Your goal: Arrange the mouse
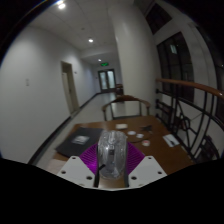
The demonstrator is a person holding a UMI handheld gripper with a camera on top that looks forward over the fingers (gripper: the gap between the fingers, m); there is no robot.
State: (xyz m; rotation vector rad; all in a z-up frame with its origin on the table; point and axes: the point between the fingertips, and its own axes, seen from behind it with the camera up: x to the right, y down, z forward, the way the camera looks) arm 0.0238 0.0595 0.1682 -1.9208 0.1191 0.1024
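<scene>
A silvery-grey mouse (112, 150) stands on edge between my gripper's (112, 162) two purple pads (91, 157). Both pads press on its sides, so the gripper is shut on it. A thin dark cable hangs from the mouse near the left finger. The mouse is held above the near edge of a wooden table (155, 152). A dark flat mat (78, 143) lies on the table just ahead and to the left of the fingers.
Small white items (122, 126) and a few dark pieces (140, 130) lie further back on the table. A chair (127, 104) stands behind it. A railing (196, 88) runs on the right, and a corridor with doors (105, 78) stretches beyond.
</scene>
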